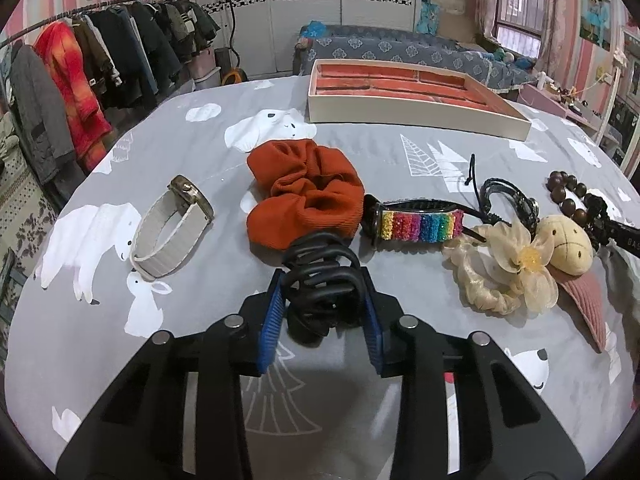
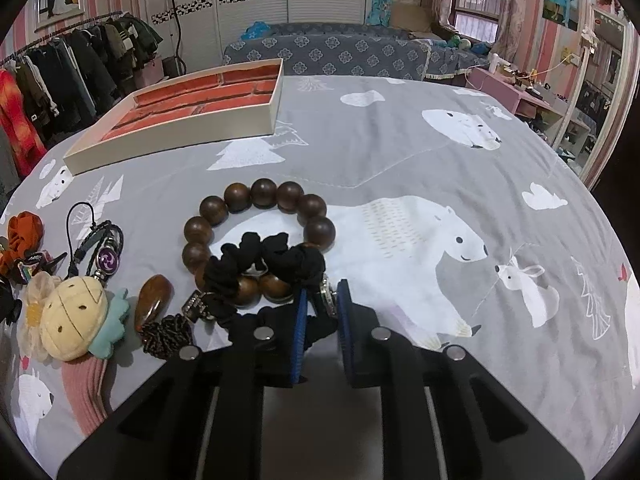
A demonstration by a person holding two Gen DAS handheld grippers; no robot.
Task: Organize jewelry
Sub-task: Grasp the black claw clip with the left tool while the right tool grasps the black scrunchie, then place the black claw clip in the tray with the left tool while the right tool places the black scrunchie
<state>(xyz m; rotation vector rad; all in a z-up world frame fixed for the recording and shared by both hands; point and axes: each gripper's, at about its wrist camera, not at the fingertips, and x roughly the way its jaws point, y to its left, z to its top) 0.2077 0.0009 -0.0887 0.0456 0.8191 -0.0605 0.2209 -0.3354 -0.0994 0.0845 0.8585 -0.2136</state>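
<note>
Lying leftmost on the grey bear-print bedspread (image 1: 208,160): a white-strapped wristwatch (image 1: 172,227). Sitting beside it, an orange scrunchie (image 1: 306,196), touching a black claw hair clip (image 1: 322,280). Clamping that clip between blue pads: the left gripper (image 1: 322,286). Resting further right, a rainbow glitter band (image 1: 420,227) and a cream flower scrunchie (image 1: 508,276). Pinching shut on a black scrunchie (image 2: 260,264) draped over a wooden bead bracelet (image 2: 260,236): the right gripper (image 2: 323,300). Waiting behind, well apart: the red-lined jewelry tray (image 2: 180,132).
</note>
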